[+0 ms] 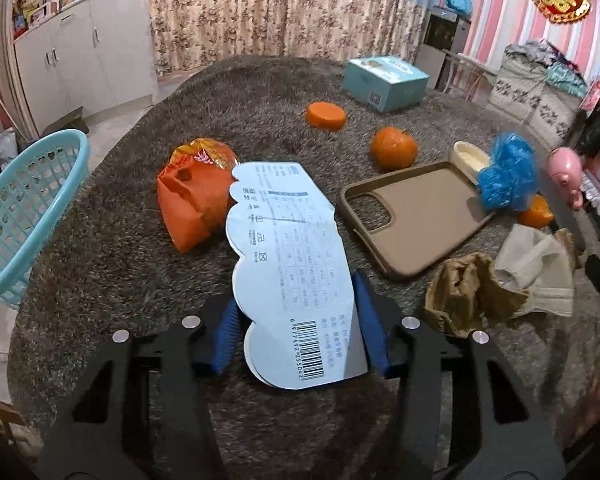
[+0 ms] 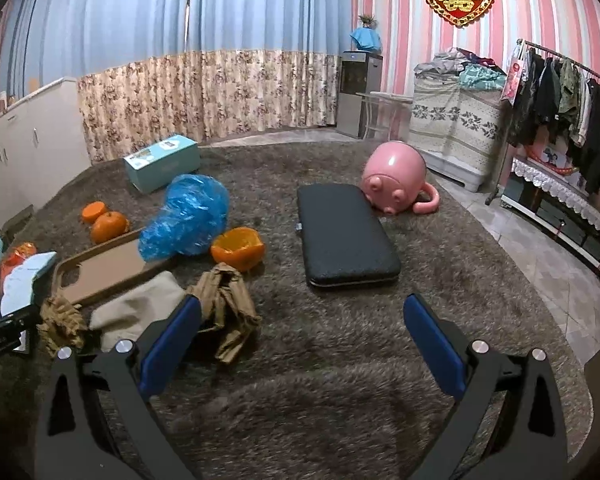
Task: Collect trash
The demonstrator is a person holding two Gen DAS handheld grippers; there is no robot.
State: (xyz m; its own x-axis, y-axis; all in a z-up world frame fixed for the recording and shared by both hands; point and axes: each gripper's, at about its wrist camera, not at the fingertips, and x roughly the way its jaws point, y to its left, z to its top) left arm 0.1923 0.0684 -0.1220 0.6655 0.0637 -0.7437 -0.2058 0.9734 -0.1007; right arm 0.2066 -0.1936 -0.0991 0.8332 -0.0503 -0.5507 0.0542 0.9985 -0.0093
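My left gripper [image 1: 296, 312] is shut on a light blue paper label [image 1: 288, 268] with a barcode and holds it above the brown rug. An orange wrapper [image 1: 192, 196] lies just beyond it. A teal basket [image 1: 24, 216] stands at the left edge of the rug. My right gripper [image 2: 300, 320] is open and empty above the rug. Crumpled brown paper [image 2: 228, 304] lies by its left finger. A blue plastic bag [image 2: 188, 216] and an orange peel cup [image 2: 238, 248] lie further off. The label also shows in the right wrist view [image 2: 24, 280].
A tan phone case [image 1: 412, 216], an orange [image 1: 394, 148], an orange lid [image 1: 326, 115] and a teal box [image 1: 386, 78] lie on the rug [image 1: 120, 264]. A black case [image 2: 344, 232], a pink piggy bank [image 2: 394, 182] and beige cloth [image 2: 136, 312] lie there too.
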